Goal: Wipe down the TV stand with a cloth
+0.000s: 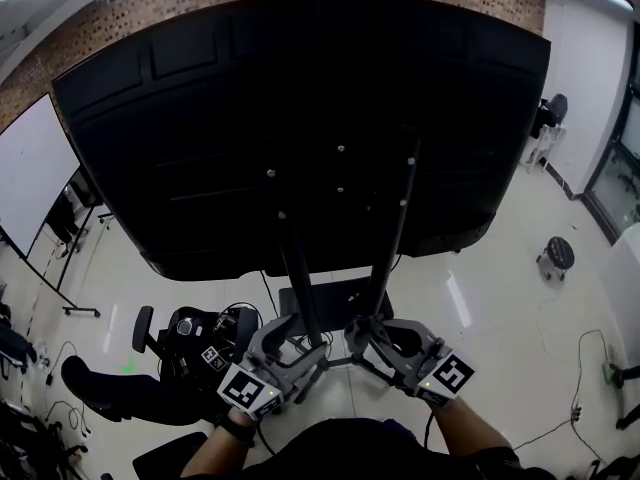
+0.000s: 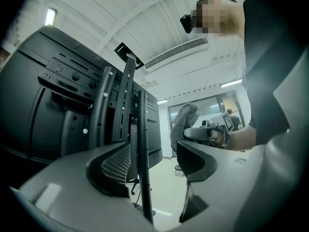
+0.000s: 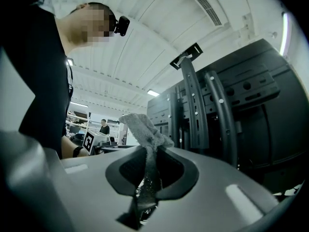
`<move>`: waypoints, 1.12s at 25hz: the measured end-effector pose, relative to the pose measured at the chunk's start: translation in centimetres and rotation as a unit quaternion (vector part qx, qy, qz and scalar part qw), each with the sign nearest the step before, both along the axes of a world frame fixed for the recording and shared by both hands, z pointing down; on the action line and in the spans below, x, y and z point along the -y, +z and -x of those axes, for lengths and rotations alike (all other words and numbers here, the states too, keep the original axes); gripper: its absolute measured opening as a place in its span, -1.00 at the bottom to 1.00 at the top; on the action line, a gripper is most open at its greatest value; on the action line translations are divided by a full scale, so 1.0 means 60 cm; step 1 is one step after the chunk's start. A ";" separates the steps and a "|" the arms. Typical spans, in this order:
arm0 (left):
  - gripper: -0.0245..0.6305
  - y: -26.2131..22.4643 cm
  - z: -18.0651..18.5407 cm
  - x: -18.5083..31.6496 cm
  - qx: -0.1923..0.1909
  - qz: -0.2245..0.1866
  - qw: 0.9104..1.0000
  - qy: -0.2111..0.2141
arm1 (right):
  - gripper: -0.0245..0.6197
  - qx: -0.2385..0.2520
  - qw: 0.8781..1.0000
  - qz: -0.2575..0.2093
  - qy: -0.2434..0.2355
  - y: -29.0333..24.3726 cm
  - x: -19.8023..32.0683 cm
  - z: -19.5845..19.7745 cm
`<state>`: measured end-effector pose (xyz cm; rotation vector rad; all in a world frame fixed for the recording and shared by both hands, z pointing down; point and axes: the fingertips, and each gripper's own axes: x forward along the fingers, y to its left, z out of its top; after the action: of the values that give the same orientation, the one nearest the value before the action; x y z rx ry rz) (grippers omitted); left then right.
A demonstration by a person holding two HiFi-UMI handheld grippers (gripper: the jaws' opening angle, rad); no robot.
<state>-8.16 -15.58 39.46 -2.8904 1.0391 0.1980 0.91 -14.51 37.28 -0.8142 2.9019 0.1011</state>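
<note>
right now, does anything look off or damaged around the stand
Nothing stands out: no damage or spill shows on the stand. The right gripper is shut on the cloth. The left gripper is open, with a stand pole between its jaws.

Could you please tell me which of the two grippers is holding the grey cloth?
The right gripper: its jaws are shut on the fluffy grey cloth, whereas the left gripper is open, with a thin black stand upright between its jaws.
</note>
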 end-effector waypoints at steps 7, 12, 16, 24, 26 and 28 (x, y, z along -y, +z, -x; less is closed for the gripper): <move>0.05 -0.032 -0.009 0.029 -0.006 -0.022 1.000 -0.012 | -0.81 -0.006 0.999 -0.034 -0.018 -0.047 0.035 -0.007; 0.05 -0.089 -0.014 0.045 0.012 -0.064 0.998 -0.019 | -0.81 -0.030 0.995 -0.085 -0.031 -0.102 0.053 -0.011; 0.05 -0.160 -0.021 0.058 0.018 -0.109 0.994 -0.011 | -0.81 -0.039 0.991 -0.125 -0.030 -0.166 0.076 -0.016; 0.05 -0.329 -0.048 0.074 0.040 -0.204 0.978 0.016 | -0.81 -0.056 0.972 -0.227 -0.037 -0.318 0.118 -0.013; 0.05 -0.376 -0.056 0.075 0.040 -0.229 0.972 0.025 | -0.81 -0.071 0.964 -0.253 -0.029 -0.358 0.128 -0.011; 0.05 -0.417 -0.058 0.082 0.048 -0.249 0.967 0.023 | -0.81 -0.079 0.959 -0.271 -0.020 -0.402 0.136 -0.009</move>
<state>-4.67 -20.47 14.46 -2.4423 0.7695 0.2728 1.45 -22.66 13.16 -0.6660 2.7947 0.9467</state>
